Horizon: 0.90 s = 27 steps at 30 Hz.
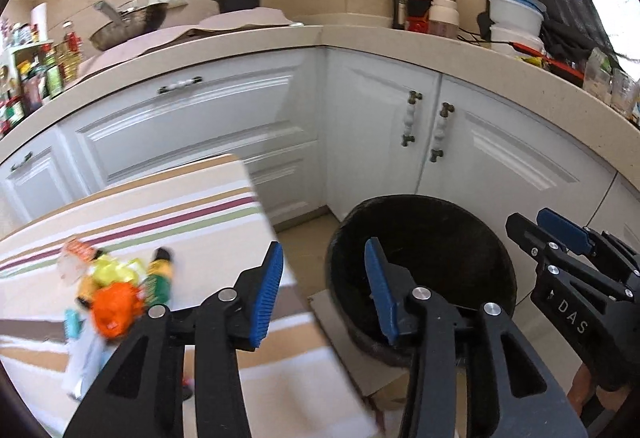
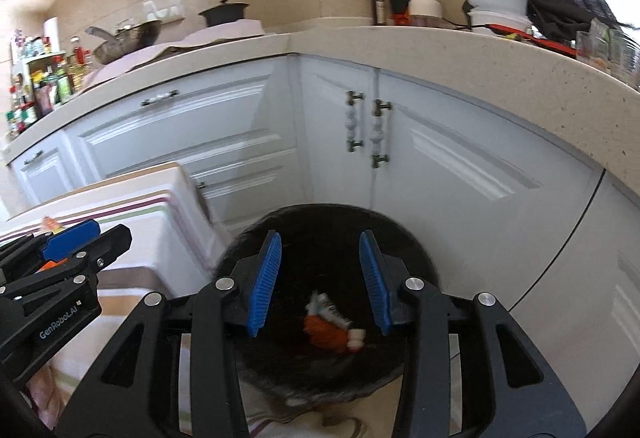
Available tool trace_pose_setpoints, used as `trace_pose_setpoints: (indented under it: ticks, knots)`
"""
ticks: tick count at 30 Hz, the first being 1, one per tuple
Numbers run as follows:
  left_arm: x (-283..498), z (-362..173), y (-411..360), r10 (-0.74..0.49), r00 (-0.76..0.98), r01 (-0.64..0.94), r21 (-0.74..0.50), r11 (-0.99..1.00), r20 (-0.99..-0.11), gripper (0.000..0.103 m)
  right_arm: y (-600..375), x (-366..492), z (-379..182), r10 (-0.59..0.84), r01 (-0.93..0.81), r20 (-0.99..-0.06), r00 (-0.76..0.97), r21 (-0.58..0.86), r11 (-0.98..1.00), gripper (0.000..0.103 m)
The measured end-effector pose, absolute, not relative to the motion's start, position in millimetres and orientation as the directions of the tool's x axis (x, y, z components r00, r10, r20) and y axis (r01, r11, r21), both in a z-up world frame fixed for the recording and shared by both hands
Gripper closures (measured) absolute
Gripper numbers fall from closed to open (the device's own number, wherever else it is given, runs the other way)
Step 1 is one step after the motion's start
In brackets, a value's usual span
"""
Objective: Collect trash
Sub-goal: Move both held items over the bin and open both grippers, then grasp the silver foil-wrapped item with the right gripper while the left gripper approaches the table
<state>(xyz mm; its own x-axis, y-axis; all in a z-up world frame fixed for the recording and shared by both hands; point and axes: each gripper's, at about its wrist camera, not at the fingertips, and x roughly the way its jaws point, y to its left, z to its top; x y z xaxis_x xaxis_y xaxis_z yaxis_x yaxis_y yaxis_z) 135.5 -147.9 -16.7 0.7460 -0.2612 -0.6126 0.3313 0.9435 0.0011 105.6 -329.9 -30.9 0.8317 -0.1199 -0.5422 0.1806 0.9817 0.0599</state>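
Note:
A pile of wrappers, orange, yellow and green, lies on the striped tablecloth at the left. A black-lined trash bin stands on the floor to the table's right. My left gripper is open and empty, between the table edge and the bin. My right gripper is open and empty above the bin; an orange wrapper with white scraps lies inside it. The right gripper also shows in the left wrist view, and the left gripper in the right wrist view.
White corner cabinets stand behind the bin under a beige counter with bottles, containers, a pan and a pot. A spice rack is at far left. A flat cardboard piece lies under the bin.

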Motion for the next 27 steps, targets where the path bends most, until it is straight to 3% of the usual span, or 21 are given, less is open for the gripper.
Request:
trace_pose_setpoints:
  ticks: [3, 27]
  knots:
    - [124.5, -13.9, -125.7, -0.234, 0.754, 0.296, 0.0, 0.955, -0.614, 0.058, -306.9, 96.5, -28.3, -0.08, 0.139, -0.54, 0.838, 0.069, 0.988, 0.057]
    - [42.9, -37.6, 69.4, 0.091, 0.755, -0.094, 0.029, 0.995, -0.649, 0.054, -114.8, 47.3, -48.2, 0.258, -0.263, -0.606, 0.752, 0.083, 0.961, 0.057]
